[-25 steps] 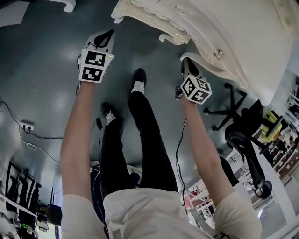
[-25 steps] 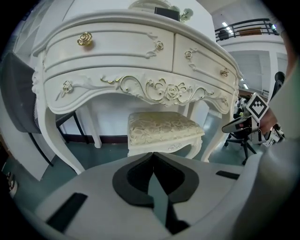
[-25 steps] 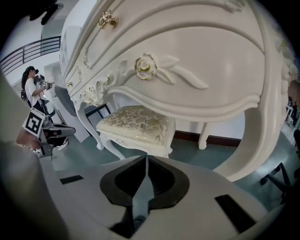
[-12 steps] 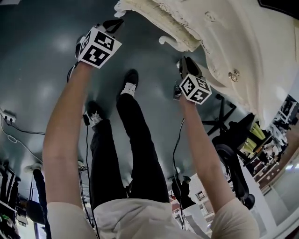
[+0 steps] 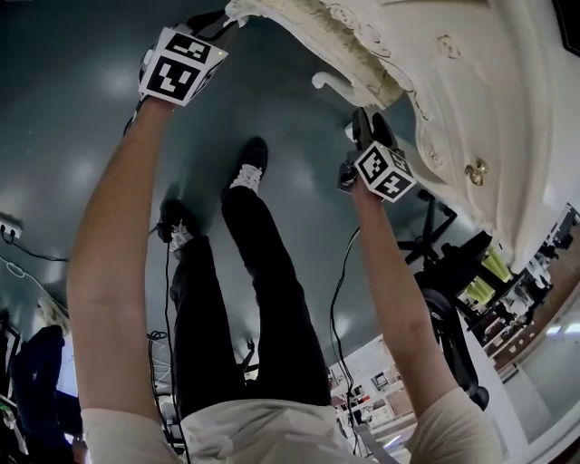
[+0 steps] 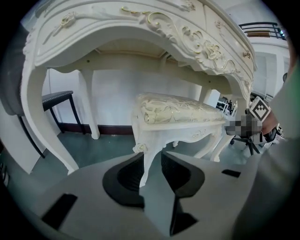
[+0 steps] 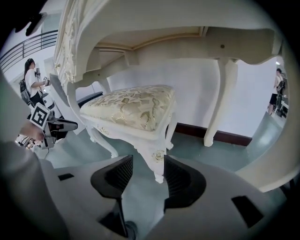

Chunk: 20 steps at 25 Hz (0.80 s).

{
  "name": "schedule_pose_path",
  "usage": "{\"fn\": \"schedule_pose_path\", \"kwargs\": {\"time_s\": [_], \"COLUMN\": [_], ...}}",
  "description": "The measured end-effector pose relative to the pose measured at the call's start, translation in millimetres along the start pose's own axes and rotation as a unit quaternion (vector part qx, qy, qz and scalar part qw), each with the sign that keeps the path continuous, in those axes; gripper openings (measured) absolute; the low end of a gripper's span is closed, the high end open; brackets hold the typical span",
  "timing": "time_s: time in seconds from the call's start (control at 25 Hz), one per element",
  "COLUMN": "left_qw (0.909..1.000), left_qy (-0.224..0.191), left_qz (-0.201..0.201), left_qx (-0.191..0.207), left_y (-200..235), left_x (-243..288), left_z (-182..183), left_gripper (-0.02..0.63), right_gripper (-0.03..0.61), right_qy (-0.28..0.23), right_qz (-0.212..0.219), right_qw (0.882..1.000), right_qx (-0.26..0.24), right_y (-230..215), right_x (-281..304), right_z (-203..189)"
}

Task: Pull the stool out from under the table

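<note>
The stool (image 6: 178, 110) has a cream patterned cushion and carved white legs and stands under the ornate white table (image 6: 140, 23). In the left gripper view my left gripper (image 6: 152, 171) is open; its jaws have just been opening, and the stool's front leg (image 6: 146, 159) shows in the gap, untouched. In the right gripper view the stool (image 7: 131, 108) sits under the table (image 7: 187, 42). My right gripper (image 7: 146, 176) is open wider, its jaws also just opened, with another front leg (image 7: 158, 159) in line between them. The head view shows both grippers (image 5: 220, 18) (image 5: 362, 120) at the table's front edge (image 5: 362, 68); the stool is hidden there.
The person's legs and shoes (image 5: 249, 168) stand on the dark green floor behind the grippers. A black office chair (image 5: 453, 272) is at the right, cables (image 5: 18, 267) lie at the left. A dark-legged seat (image 6: 56, 98) stands beside the table. People stand in the background (image 7: 33, 77).
In the head view both grippers have moved closer to the table's front edge, the left one furthest up the frame. The table now fills more of the view.
</note>
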<state>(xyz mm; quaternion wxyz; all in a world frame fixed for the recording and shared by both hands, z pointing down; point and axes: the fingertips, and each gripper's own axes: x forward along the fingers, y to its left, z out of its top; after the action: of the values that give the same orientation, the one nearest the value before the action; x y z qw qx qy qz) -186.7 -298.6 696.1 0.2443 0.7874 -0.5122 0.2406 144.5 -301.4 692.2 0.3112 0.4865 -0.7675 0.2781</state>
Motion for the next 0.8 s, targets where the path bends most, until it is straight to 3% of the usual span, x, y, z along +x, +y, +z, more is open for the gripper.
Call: {"fn": "schedule_pose_path", "kwargs": {"time_s": [0.2, 0.52, 0.8], "left_qw": [0.9997, 0.9948, 0.9893], "left_qy": [-0.003, -0.008, -0.005], "left_qz": [-0.01, -0.06, -0.08], "left_qx": [0.021, 0.082, 0.122], "left_y": [6, 11, 7], "left_x": [23, 54, 72], "left_z": [5, 9, 17], "left_gripper": [0.178, 0.318, 0.345], "right_gripper": [0.246, 0.279, 0.282], "right_qy": [0.004, -0.005, 0.012], "right_qz": [-0.003, 0.005, 0.014], "right_qw": [1.0, 1.0, 0.999], "right_qx": [-0.008, -0.01, -0.026], "right_y": [-15, -17, -15], "right_x": [11, 36, 54], "right_z": [-8, -12, -17]}}
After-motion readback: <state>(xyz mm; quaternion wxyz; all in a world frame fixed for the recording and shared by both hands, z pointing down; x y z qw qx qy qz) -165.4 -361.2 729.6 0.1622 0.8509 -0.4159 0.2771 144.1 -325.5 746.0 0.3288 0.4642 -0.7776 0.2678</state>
